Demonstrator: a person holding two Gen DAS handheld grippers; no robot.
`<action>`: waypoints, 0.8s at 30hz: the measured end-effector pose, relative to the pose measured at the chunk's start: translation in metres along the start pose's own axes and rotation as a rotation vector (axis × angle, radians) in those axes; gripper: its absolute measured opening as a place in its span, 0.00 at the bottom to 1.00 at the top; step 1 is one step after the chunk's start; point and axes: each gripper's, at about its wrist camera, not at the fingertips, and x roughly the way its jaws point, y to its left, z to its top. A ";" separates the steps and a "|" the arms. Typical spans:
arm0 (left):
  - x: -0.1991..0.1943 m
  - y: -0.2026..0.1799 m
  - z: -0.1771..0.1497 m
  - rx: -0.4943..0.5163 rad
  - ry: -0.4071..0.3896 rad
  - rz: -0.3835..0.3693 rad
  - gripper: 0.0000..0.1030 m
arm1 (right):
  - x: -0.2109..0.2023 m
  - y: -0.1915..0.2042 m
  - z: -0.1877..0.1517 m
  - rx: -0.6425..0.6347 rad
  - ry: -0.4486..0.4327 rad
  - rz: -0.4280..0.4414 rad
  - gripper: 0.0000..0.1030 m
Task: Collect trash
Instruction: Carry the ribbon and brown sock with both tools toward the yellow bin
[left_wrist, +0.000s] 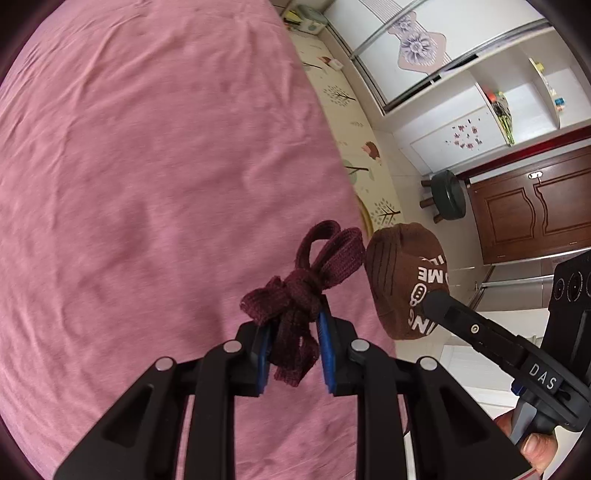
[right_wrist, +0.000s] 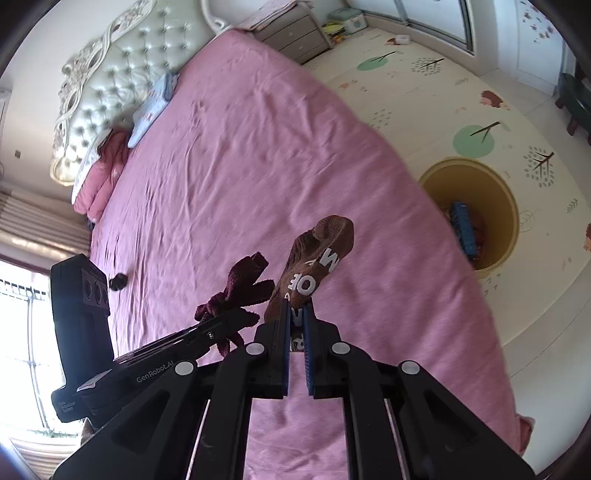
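Softness is the main handling trait here: both pieces of trash are light, limp fabric that will sag and swing rather than hold a shape. The left gripper (left_wrist: 292, 341) is closed on a knotted strip of dark maroon knit cloth (left_wrist: 301, 291), pinched below the knot between its blue pads, with the loops standing above the fingers and a frayed tail hanging down between them. The right gripper (right_wrist: 296, 325) clamps a brown knit sock with white lettering (right_wrist: 316, 258) near its open end, the toe sticking up. Both are held in the air above the wrinkled pink bedsheet (right_wrist: 229, 155), just beside each other. A round yellow bin (right_wrist: 513, 206) sits on the patterned floor mat beside the bed. Neither piece is fragile; a grip on the bunched, thicker part seems safest against slipping.
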 end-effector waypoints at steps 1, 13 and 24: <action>0.006 -0.008 0.004 0.002 0.005 -0.004 0.21 | -0.004 -0.010 0.005 0.008 -0.008 -0.003 0.06; 0.081 -0.094 0.063 0.076 0.073 -0.028 0.22 | -0.027 -0.118 0.053 0.117 -0.058 -0.057 0.06; 0.133 -0.166 0.110 0.160 0.088 -0.021 0.45 | -0.037 -0.166 0.094 0.157 -0.094 -0.090 0.09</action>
